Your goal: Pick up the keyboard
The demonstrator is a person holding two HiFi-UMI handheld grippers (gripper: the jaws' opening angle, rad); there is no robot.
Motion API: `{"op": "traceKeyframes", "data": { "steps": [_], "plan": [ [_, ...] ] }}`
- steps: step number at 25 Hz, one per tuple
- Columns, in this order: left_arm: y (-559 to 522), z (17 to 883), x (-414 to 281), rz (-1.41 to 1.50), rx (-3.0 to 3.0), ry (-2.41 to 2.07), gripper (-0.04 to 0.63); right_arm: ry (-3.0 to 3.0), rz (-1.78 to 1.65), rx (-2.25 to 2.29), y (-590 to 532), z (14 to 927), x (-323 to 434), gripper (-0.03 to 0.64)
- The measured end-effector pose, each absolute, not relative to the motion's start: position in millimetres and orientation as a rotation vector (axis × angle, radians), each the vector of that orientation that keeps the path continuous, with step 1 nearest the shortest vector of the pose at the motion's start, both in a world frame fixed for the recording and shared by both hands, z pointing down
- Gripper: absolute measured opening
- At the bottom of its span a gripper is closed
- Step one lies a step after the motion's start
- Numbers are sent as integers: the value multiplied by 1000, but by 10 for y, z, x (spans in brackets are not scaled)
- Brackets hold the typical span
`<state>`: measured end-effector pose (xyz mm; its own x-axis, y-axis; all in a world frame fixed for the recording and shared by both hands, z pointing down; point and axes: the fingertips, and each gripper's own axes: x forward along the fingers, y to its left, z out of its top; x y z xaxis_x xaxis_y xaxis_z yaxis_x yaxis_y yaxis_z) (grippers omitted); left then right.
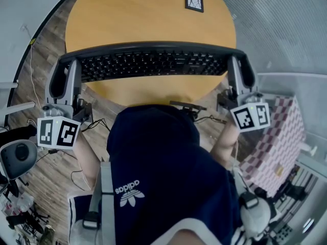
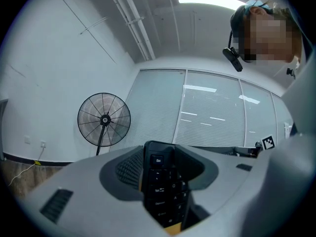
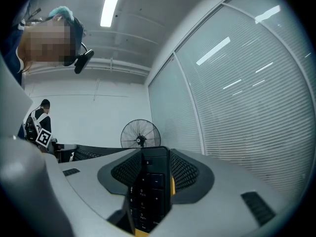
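Observation:
A long black keyboard (image 1: 153, 63) hangs level above the round wooden table (image 1: 148, 14), held by both ends. My left gripper (image 1: 65, 83) is shut on its left end, where the Esc key end (image 2: 160, 184) shows clamped between the jaws. My right gripper (image 1: 236, 75) is shut on its right end, and the numpad end (image 3: 150, 191) stands edge-on between those jaws. Both gripper views point upward at the room.
A small black-framed picture (image 1: 194, 0) lies at the table's far edge. A pink checkered box (image 1: 278, 139) sits at the right. A standing fan (image 2: 104, 120) and a glass wall with blinds (image 3: 237, 93) are in the room. Another person (image 3: 38, 125) stands far off.

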<state>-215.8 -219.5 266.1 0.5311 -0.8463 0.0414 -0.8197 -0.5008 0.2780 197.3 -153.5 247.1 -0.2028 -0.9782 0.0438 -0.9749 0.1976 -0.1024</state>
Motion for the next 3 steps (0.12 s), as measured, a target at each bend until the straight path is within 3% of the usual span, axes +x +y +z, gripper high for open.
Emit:
{"op": "traceKeyframes", "data": {
  "steps": [3],
  "plan": [
    [-2196, 2659, -2150, -143, 2511, -1400, 195, 2405, -171, -1971, -1520, 2487, 1985, 175]
  ]
}}
